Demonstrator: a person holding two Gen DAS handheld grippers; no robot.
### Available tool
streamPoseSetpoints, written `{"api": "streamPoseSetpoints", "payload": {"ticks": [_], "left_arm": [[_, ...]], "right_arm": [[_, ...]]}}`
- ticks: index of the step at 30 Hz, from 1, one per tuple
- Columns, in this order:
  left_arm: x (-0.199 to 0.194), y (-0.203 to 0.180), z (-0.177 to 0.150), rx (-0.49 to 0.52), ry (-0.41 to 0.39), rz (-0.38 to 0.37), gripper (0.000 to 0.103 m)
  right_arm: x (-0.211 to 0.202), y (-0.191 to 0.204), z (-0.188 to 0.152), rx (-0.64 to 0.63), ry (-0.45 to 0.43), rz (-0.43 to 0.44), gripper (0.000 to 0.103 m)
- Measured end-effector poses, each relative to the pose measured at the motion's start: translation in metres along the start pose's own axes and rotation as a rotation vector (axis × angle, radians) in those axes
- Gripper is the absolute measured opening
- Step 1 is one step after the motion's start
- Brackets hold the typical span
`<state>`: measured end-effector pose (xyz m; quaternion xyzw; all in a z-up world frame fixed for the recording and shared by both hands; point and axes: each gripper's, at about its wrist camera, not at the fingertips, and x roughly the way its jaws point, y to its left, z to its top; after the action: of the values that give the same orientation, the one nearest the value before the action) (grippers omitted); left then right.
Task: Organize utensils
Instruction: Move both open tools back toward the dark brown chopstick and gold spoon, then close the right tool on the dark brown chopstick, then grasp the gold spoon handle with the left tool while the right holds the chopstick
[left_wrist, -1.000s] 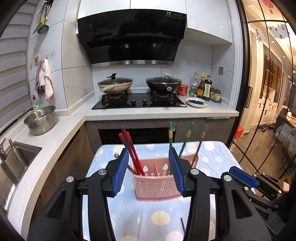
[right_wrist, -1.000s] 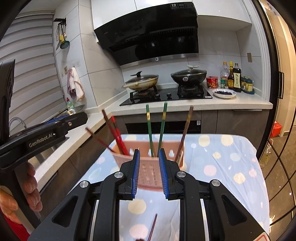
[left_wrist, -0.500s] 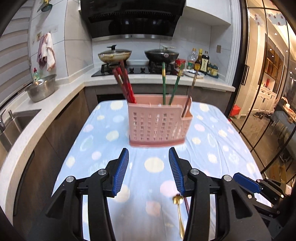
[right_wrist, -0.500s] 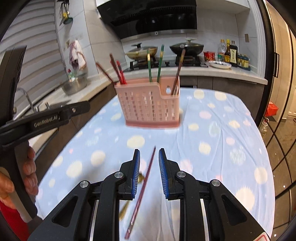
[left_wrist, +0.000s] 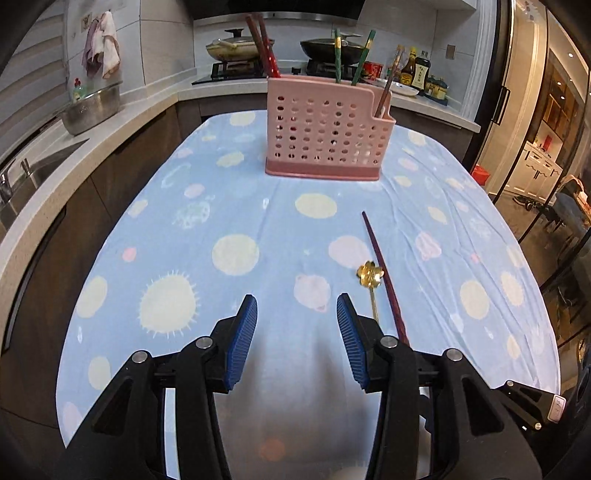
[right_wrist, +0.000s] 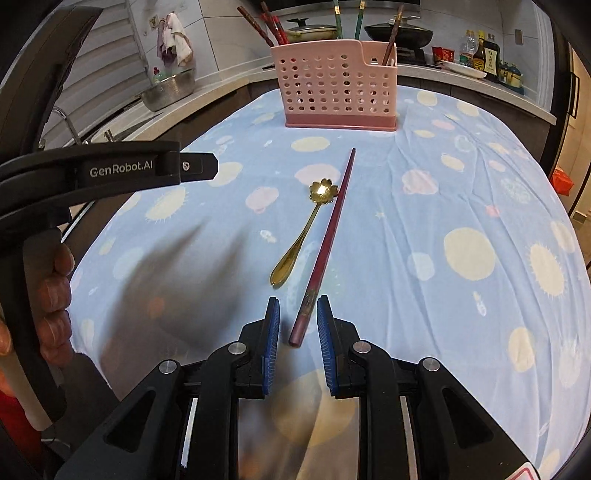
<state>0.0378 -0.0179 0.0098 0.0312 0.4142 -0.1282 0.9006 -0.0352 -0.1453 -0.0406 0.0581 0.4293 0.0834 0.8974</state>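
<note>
A pink perforated utensil holder (left_wrist: 325, 133) (right_wrist: 340, 88) stands at the far end of the blue dotted tablecloth, with red, green and brown chopsticks upright in it. Nearer, a gold spoon (left_wrist: 369, 277) (right_wrist: 303, 236) with a flower-shaped end lies beside a single dark red chopstick (left_wrist: 382, 273) (right_wrist: 328, 236). My left gripper (left_wrist: 296, 301) is open over bare cloth, left of the spoon. My right gripper (right_wrist: 298, 301) has a narrow gap. The chopstick's near end lies in that gap, and the pads are not touching it.
A counter with a sink and a steel bowl (left_wrist: 90, 110) runs along the left. Behind the table, the stove holds two pots (left_wrist: 236, 48) and bottles (left_wrist: 417, 74). Glass doors are on the right. A hand (right_wrist: 55, 288) holds the left tool's handle.
Both grippers have sunk and tipped down toward the table, drawing back from the holder. The spoon and loose chopstick have come into view, with the chopstick's end now between the right fingers. Jaw gaps look unchanged.
</note>
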Motion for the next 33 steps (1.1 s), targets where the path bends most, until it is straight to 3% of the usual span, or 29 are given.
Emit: {"api": "streamPoseSetpoints", "payload": {"ticks": [8, 14, 18, 20, 26, 33], "left_arm": [[0.008, 0.007, -0.025, -0.031, 0.069, -0.002, 0.043], [0.013, 0.001, -0.033, -0.034, 0.104, -0.032, 0.043], [0.014, -0.009, -0.036, -0.026, 0.123, -0.079, 0.045], [0.015, -0.016, -0.038, -0.027, 0.128, -0.103, 0.052], [0.029, -0.044, -0.036, -0.003, 0.153, -0.18, 0.053], [0.043, -0.072, -0.037, 0.072, 0.145, -0.162, 0.05]], "right_arm": [[0.013, -0.003, -0.005, 0.01, 0.006, -0.023, 0.021], [0.012, -0.006, -0.005, -0.008, -0.017, -0.06, 0.01], [0.007, -0.022, -0.004, 0.04, -0.028, -0.072, 0.007], [0.004, -0.033, -0.003, 0.07, -0.032, -0.078, 0.007], [-0.005, -0.063, 0.003, 0.15, -0.049, -0.089, 0.007], [-0.006, -0.076, 0.001, 0.184, -0.049, -0.09, 0.007]]}}
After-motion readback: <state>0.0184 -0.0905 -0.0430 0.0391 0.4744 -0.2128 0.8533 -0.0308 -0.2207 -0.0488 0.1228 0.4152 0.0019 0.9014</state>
